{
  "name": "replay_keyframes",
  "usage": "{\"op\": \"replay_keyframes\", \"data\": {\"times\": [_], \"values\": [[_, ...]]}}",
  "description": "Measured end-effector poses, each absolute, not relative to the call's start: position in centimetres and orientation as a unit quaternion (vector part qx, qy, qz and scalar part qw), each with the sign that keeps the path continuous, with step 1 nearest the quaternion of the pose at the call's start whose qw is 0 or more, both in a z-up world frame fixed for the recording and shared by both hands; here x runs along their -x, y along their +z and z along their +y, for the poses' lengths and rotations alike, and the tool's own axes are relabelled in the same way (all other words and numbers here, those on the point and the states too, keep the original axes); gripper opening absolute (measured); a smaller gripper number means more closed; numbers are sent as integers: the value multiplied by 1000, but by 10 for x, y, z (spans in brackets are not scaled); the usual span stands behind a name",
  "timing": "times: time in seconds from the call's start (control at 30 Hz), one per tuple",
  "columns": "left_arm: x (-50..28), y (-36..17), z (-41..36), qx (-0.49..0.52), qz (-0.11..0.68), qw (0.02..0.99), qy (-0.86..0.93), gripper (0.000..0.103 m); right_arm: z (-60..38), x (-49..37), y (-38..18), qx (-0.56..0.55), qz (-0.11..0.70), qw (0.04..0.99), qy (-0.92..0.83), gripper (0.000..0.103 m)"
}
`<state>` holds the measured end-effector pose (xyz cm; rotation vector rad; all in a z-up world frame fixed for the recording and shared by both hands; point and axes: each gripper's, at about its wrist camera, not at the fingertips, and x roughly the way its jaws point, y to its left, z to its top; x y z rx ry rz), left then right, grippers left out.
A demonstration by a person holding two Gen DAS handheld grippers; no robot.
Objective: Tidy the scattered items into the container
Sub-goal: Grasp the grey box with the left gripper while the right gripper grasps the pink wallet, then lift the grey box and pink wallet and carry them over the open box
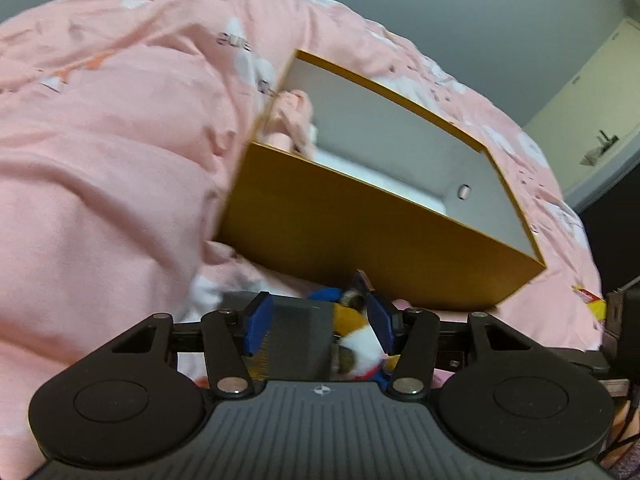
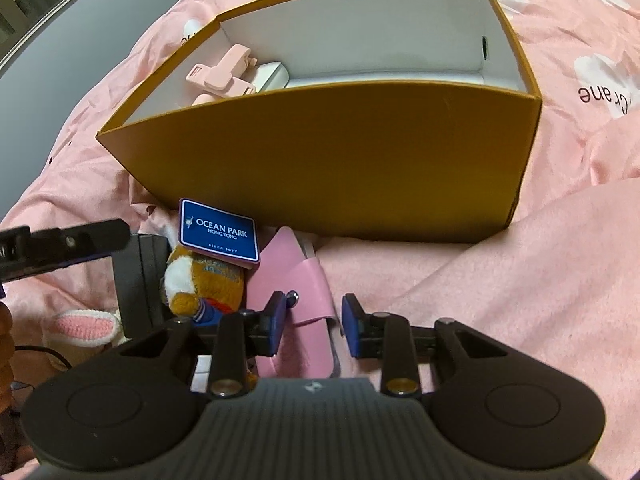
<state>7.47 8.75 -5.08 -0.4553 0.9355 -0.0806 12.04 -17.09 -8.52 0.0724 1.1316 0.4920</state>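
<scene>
Pink duvet (image 2: 540, 208) with white print covers the bed, rumpled; grey wall (image 1: 480, 8) behind, cream door (image 1: 592, 92) at far right of the left wrist view.

Mustard-yellow cardboard box (image 2: 340, 160) sits open on the duvet, white inside, small round hole in one end wall. Inside at one end: pink clips (image 2: 224, 72) piled beside a white object (image 2: 276, 74), kind unclear.

Just in front of the box, on the duvet: orange-and-white plush toy (image 2: 200, 280) with a blue "OCEAN PARK HONG KONG" tag (image 2: 218, 234) lying on it, a pink leather pouch (image 2: 300, 300) with a snap stud, a dark grey block (image 2: 138, 284), a crocheted white-and-pink bunny ear (image 2: 80, 326).

Left gripper (image 1: 316, 324): blue pads spread wide, the grey block and the plush sitting between them; grip contact can't be told.

Right gripper (image 2: 314, 322): pads apart, straddling the pink pouch, left pad touching or just beside its flap, right pad clear of it.
</scene>
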Motion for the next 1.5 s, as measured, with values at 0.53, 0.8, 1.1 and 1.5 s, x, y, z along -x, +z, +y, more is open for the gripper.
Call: {"op": "replay_keyframes", "data": {"times": [0.53, 0.8, 1.1, 1.5], "values": [[-72, -76, 106, 188, 502, 844, -24, 62, -174, -120, -85, -37, 533, 815, 226, 34], [-78, -92, 123, 291, 492, 818, -67, 70, -176, -122, -86, -42, 538, 811, 227, 34], [-87, -109, 125, 369, 488, 785, -97, 89, -179, -123, -88, -48, 543, 808, 224, 33], [-84, -108, 113, 391, 479, 775, -132, 88, -181, -128, -100, -64, 554, 799, 227, 36]]}}
